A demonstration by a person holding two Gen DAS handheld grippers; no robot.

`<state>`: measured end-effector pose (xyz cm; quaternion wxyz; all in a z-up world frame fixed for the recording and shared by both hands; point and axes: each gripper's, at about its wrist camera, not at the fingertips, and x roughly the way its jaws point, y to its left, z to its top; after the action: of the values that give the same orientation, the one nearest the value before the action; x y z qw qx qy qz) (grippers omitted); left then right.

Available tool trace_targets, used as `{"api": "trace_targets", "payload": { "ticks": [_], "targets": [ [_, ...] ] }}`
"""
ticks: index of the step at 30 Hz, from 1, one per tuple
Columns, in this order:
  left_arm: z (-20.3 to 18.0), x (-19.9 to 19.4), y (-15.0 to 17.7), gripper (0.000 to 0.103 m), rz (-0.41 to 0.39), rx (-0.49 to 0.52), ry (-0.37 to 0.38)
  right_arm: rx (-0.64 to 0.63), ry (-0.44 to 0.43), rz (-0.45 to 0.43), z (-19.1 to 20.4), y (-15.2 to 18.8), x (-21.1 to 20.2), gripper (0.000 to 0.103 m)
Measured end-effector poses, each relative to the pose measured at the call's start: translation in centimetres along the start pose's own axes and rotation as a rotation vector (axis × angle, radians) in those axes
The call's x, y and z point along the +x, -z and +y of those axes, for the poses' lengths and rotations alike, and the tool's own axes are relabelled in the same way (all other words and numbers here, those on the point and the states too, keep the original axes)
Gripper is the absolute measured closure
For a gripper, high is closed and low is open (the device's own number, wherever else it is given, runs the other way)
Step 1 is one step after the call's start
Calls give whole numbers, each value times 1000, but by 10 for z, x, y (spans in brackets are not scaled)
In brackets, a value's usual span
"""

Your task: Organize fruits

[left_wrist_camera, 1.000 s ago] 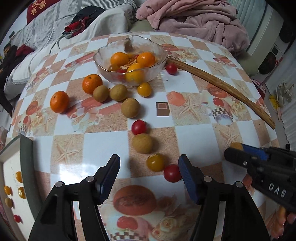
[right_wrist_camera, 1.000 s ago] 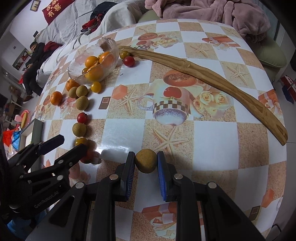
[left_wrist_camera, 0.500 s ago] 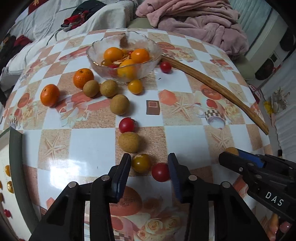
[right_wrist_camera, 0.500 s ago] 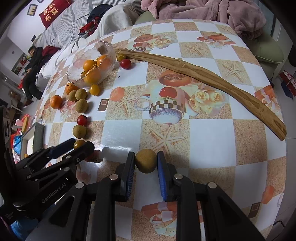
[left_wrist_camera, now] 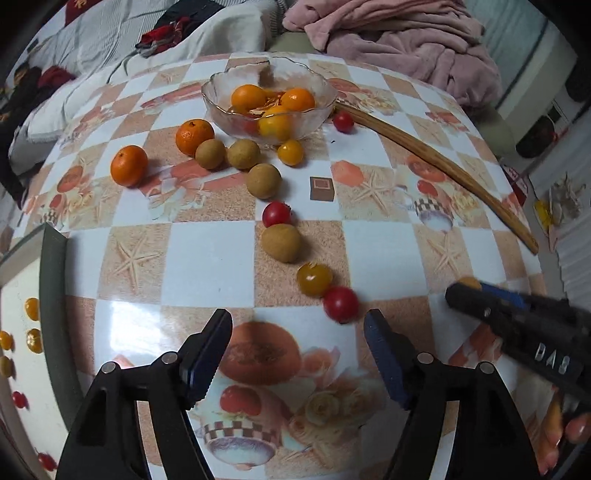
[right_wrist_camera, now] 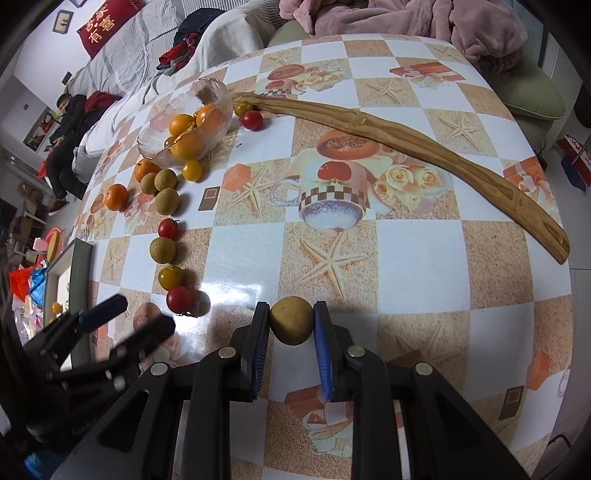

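A glass bowl (left_wrist_camera: 325,96) with oranges stands at the far side of the patterned table. A curved line of fruit runs toward me: oranges (left_wrist_camera: 129,165), brown longans (left_wrist_camera: 281,242), a yellow tomato (left_wrist_camera: 314,279) and a red tomato (left_wrist_camera: 340,304). My left gripper (left_wrist_camera: 297,332) is open and empty, just short of the red tomato. My right gripper (right_wrist_camera: 291,323) is shut on a brown longan (right_wrist_camera: 291,320) low over the table; it also shows in the left wrist view (left_wrist_camera: 517,314).
A long curved wooden stick (right_wrist_camera: 406,136) lies across the far right of the table. A white tray with a dark rim (left_wrist_camera: 55,295) sits off the left edge. A sofa with pink blankets (left_wrist_camera: 399,33) lies behind.
My left gripper narrowed near the yellow and red tomatoes, then opened wide again and drew back a little. The red tomato shifted slightly. My right gripper kept its hold on the longan.
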<state>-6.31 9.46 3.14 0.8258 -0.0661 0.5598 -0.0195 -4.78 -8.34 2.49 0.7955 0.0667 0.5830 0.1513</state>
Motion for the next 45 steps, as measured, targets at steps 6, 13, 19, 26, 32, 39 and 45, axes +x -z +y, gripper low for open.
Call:
{"api": "trace_targets", "payload": {
  "ticks": [6,13,19,26,32,39,45],
  "targets": [
    [-15,17,-4,28,19,-25,-37,2,2,0,-2,2,-2,77],
    [-14,19,-4,69,9,-35,-98,8,0,-3,-7,5,-7,77],
    [-1,11,-1,83,13,-37,-48,-6,-13,-8,1,8,-11,77],
    [12,0,7,83,-2,-44,-24,-32,-12,-12,18,11,-14,77],
    [31,-21,16,83,-26,-46,-24,-70,-16,-13,42,14,-15,77],
    [70,-48,30,83,-62,-94,-39,-145,-36,0,90,20,-9,77],
    [115,-76,51,83,-94,-144,-81,-228,-73,18,146,27,-1,77]
  ]
}}
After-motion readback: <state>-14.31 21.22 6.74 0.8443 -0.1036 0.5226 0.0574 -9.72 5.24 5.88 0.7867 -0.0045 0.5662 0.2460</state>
